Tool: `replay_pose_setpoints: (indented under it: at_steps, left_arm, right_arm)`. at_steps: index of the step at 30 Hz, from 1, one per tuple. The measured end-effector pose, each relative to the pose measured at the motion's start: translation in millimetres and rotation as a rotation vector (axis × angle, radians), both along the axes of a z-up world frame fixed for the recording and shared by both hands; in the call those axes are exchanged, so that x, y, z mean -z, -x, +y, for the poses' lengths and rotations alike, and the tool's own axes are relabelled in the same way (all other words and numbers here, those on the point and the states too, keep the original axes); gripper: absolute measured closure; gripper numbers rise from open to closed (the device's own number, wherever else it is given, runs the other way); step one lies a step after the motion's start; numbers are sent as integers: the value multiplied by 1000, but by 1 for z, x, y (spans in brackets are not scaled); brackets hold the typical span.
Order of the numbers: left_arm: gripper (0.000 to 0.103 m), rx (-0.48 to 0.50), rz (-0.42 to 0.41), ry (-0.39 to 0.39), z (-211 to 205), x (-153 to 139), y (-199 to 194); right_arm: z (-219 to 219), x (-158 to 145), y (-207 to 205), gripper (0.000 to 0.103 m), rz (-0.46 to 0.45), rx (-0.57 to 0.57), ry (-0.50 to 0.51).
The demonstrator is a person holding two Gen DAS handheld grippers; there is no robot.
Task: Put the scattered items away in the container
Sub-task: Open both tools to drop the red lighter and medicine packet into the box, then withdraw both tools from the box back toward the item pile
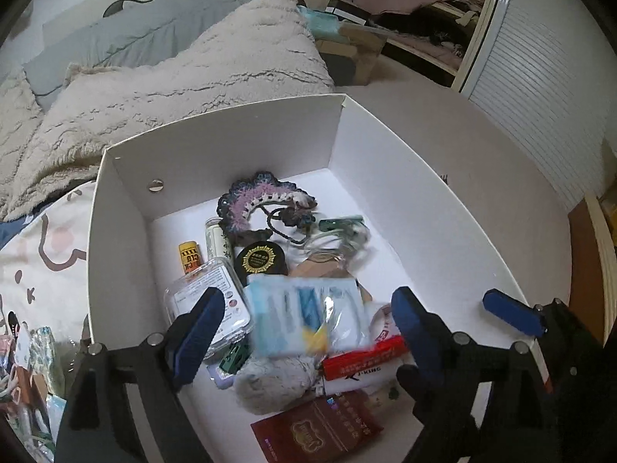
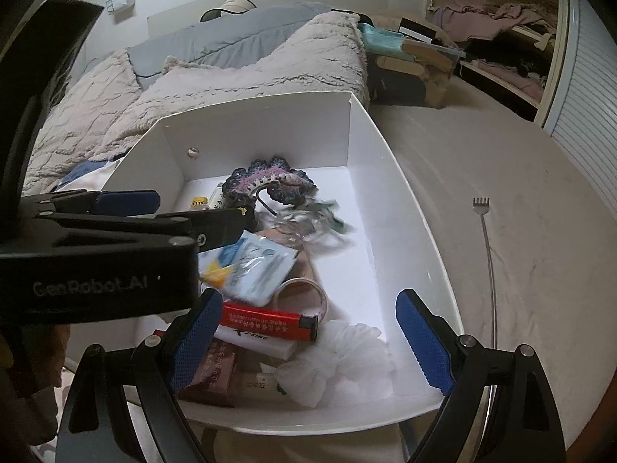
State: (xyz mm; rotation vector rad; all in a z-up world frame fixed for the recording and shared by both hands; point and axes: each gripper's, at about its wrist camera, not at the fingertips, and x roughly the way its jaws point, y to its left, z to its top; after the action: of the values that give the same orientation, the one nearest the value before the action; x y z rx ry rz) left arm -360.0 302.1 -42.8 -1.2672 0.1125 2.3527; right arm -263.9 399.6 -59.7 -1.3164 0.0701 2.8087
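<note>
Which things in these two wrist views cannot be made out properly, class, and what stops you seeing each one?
- Blue-and-white packet: motion-blurred in the left wrist view, print unreadable.
- Clear plastic case: left claw's finger covers its corner.
- Red booklet: cut off by the left view's lower edge.
- Yellow tube: right wrist view, mostly hidden behind the left claw.
- Green-and-clear bundle: blurred in the right view.

White box (image 1: 405, 200) sat open, filled with clutter.
A blurred blue-and-white packet (image 1: 304, 314) lay atop the pile; a crocheted purple piece (image 1: 254, 202) rested toward the far wall.
</note>
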Motion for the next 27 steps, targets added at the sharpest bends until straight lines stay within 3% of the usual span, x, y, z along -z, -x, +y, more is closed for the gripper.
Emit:
replay_pose_setpoints:
  at_steps: [20,27]
  left_arm:
    - [14,-58,67,-27,-51,-10,-26]
    - [9,-96,120,-35,-79,-20,-40]
  right_arm:
    - [0,-5,-5,12,29,49,9]
    - [-5,-13,-7,5,69,72,2]
